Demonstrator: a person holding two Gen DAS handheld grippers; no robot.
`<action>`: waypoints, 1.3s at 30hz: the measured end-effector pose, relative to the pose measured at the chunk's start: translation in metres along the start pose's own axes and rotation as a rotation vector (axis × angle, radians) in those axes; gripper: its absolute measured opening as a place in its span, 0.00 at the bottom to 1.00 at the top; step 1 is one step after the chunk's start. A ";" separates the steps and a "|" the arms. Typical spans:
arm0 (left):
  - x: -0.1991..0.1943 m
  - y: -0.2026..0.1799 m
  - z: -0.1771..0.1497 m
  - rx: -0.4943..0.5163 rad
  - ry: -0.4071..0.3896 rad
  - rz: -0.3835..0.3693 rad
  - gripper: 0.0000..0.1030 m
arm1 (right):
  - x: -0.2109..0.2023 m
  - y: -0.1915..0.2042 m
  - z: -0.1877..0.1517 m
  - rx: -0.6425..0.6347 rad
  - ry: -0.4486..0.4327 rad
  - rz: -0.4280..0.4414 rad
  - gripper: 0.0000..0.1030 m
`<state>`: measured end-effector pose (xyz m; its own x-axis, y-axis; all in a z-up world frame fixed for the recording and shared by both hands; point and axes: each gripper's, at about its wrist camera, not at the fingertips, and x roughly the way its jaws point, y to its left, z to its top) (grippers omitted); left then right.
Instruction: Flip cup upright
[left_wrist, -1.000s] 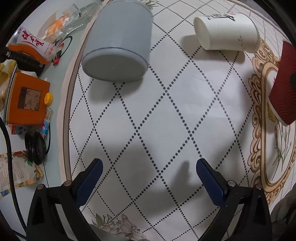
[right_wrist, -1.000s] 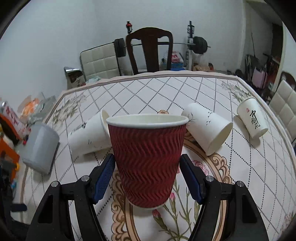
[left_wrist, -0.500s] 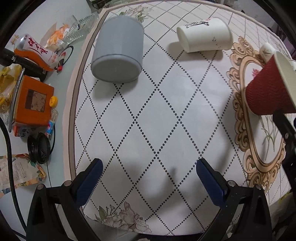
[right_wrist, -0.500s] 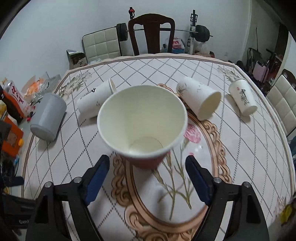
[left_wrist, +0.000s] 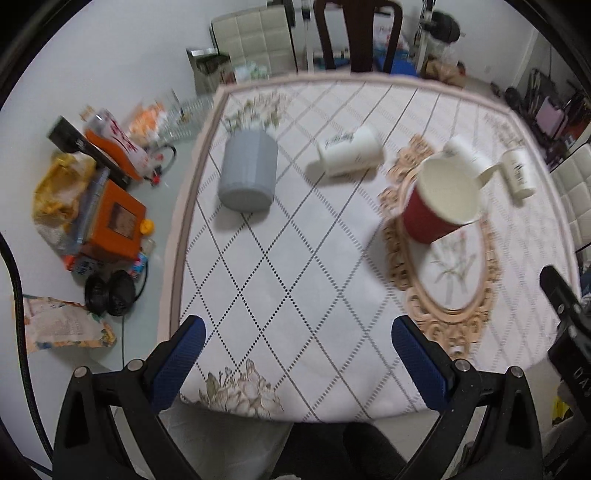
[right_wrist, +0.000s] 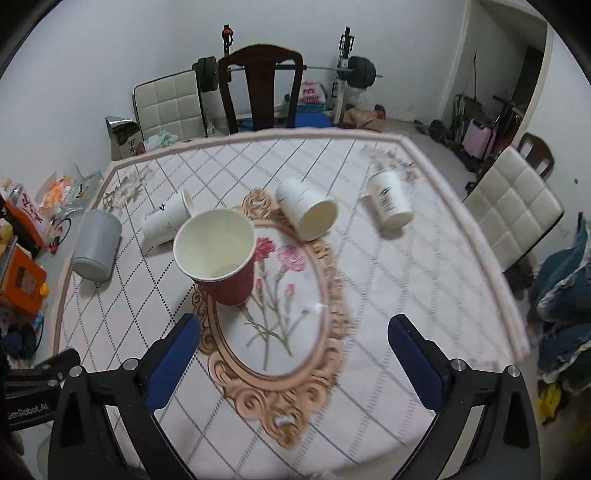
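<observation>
a: what sits at the left of the right wrist view?
b: a grey tub (right_wrist: 95, 248) lies on its side near the left edge of the table (right_wrist: 424, 295), bottom toward the camera.

a: and moving right?
b: a white cup (right_wrist: 168, 220) on its side, then the red cup (right_wrist: 221, 260) left of centre, standing mouth up on the ornate oval border (right_wrist: 334, 306). further right, a second white cup (right_wrist: 309, 213) and a third white cup (right_wrist: 389, 204) both lie on their sides.

a: the right gripper (right_wrist: 293, 352)?
b: low in the frame, jaws spread wide with nothing between them, apart from the red cup.

a: the left wrist view?
b: an orange box (left_wrist: 115, 223) at the left, the grey tub (left_wrist: 248, 170) above centre, the red cup (left_wrist: 439, 201) at the right. the left gripper (left_wrist: 294, 352) is at the bottom, jaws wide apart, holding nothing.
</observation>
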<state>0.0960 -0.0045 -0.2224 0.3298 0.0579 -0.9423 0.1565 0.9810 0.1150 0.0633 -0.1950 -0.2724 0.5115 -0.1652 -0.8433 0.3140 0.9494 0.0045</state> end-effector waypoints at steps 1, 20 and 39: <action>-0.016 -0.003 -0.003 -0.006 -0.024 0.000 1.00 | -0.010 -0.003 0.002 -0.007 -0.004 -0.003 1.00; -0.174 -0.030 -0.067 -0.041 -0.308 0.008 1.00 | -0.213 -0.062 -0.011 -0.036 -0.164 0.018 1.00; -0.190 -0.033 -0.087 -0.053 -0.353 0.048 1.00 | -0.227 -0.070 -0.025 -0.051 -0.156 0.062 1.00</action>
<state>-0.0530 -0.0313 -0.0746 0.6383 0.0457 -0.7684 0.0874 0.9875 0.1314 -0.0953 -0.2173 -0.0948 0.6477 -0.1414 -0.7487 0.2386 0.9708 0.0230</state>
